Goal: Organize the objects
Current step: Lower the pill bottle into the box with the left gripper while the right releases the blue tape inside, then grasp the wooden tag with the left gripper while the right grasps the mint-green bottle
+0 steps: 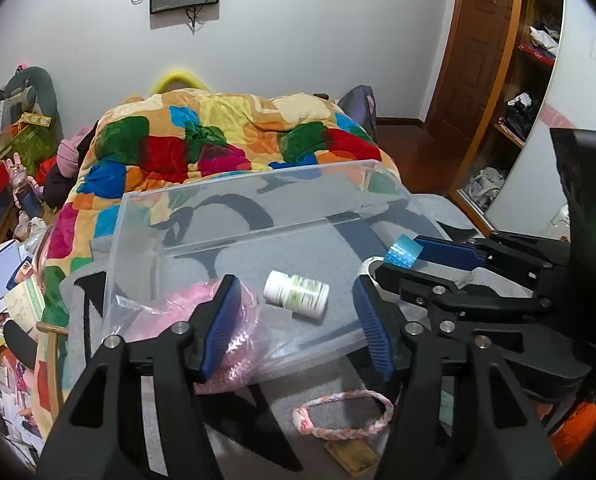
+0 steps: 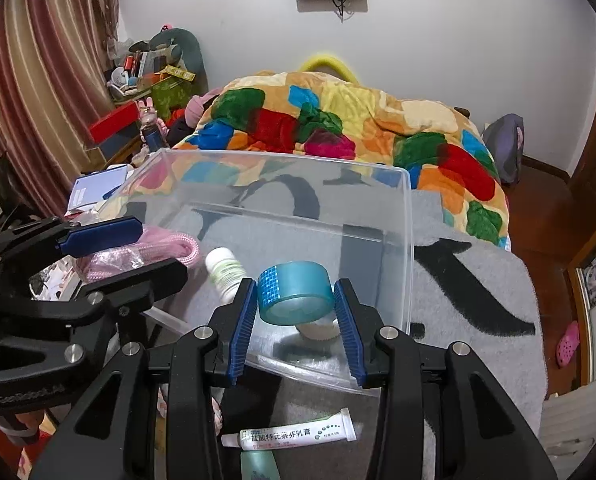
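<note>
The roll of blue tape [image 2: 294, 294] is held over the near part of the clear plastic bin [image 2: 408, 216], which sits on a grey blanket [image 2: 470, 292] on the bed. The roll's round axis runs from far-left to near-right, so one flat ring face looks toward the right wrist camera. Its loose end, with a small square pattern, lies on the left of the roll.

The right tongs [image 2: 296, 312] are closed partway, pinching the tape between their blue pads [image 2: 244, 320], one pad on each side of the roll. In the left wrist view the same tongs [image 1: 390, 264] reach in from the right with the tape [image 1: 402, 252] at their tips, above the bin's [image 1: 138, 216] right side.

The left tongs [image 1: 298, 324] are spread wide and hold nothing. They hang over the bin's near wall. The left pad overlaps a pink bagged bundle [image 1: 242, 336] in the picture; contact cannot be told.

A white pill bottle [image 1: 296, 291] lies on its side on the bin floor, its long axis running left to right with the cap to the left.

On the blanket, near side of the bin, lie a pink braided band [image 1: 346, 412] and a white ointment tube [image 2: 294, 432], the tube's long axis left to right and its cap to the left.
</note>
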Demonstrator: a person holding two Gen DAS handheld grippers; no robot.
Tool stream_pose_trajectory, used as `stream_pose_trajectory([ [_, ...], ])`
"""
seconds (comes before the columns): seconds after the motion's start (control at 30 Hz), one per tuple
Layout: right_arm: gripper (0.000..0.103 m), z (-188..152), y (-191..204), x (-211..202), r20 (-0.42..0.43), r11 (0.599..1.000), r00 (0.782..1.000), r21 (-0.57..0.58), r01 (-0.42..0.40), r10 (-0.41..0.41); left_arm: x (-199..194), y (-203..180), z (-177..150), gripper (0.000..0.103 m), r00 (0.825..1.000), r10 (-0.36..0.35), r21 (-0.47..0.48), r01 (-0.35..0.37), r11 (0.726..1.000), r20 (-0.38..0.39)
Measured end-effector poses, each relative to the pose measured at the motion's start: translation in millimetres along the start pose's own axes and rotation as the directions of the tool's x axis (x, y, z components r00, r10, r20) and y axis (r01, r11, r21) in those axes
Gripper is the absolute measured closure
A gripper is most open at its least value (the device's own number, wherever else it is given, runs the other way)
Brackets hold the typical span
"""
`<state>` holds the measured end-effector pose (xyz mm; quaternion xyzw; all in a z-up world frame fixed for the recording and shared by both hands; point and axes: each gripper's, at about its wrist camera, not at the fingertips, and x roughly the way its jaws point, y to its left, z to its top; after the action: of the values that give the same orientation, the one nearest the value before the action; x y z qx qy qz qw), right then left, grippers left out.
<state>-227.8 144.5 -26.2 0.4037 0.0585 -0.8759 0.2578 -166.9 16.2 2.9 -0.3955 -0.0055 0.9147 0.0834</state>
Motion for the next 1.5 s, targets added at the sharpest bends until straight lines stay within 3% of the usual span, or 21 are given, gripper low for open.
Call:
stream_pose_trajectory([
  [0.23,0.063,-1,5,-21,0.024,1.0,1.0,-0.024,-0.006,0.006,-31,-1,-5,0.043,0.999,-0.034,-0.003,0.034,0.999,0.042],
  [0.37,0.058,-8,3,-42,0.054,1.0,0.998,-0.024,-0.014,0.015,-53,-2,-14,0.029,0.997,-0.021,0.002,0.021,1.0,0.077],
  [0.47,0.055,-18,1,-56,0.069,1.0,0.997,-0.024,-0.014,0.016,-62,-3,-26,0.028,0.997,-0.012,0.013,0.011,1.0,0.079],
  [0.7,0.054,-53,2,-71,0.048,0.999,0.999,-0.038,0.008,-0.006,-50,-7,-59,0.028,1.0,-0.008,0.001,0.008,1.0,-0.004],
  [1.03,0.054,-104,11,-45,-0.079,0.999,0.997,-0.025,-0.027,0.024,-7,-31,-100,0.028,0.991,-0.044,-0.026,0.041,0.999,-0.128],
  [1.17,0.055,-116,13,-34,-0.11,0.999,0.994,-0.021,-0.03,0.027,1,-38,-110,0.044,0.991,-0.023,-0.009,0.022,1.0,-0.135],
  [1.2,0.059,-118,13,-33,-0.112,0.999,0.993,-0.021,-0.029,0.027,0,-39,-111,0.046,0.993,-0.013,0.002,0.013,1.0,-0.116],
  [1.27,0.065,-122,15,-30,-0.112,0.999,0.994,-0.031,-0.019,0.015,-1,-39,-113,0.062,0.995,-0.006,0.015,0.007,1.0,-0.104],
  [1.33,0.076,-125,16,-32,-0.094,0.999,0.996,-0.049,-0.003,-0.001,-3,-35,-115,0.072,0.995,-0.018,0.015,0.02,1.0,-0.097],
  [1.37,0.08,-125,16,-33,-0.094,0.999,0.996,-0.046,-0.011,0.006,-5,-33,-116,0.076,0.995,-0.026,0.013,0.027,1.0,-0.096],
  [1.5,0.08,-127,13,-38,-0.084,1.0,0.996,-0.023,-0.016,0.014,-14,-24,-122,0.08,0.995,-0.034,0.0,0.034,0.999,-0.09],
])
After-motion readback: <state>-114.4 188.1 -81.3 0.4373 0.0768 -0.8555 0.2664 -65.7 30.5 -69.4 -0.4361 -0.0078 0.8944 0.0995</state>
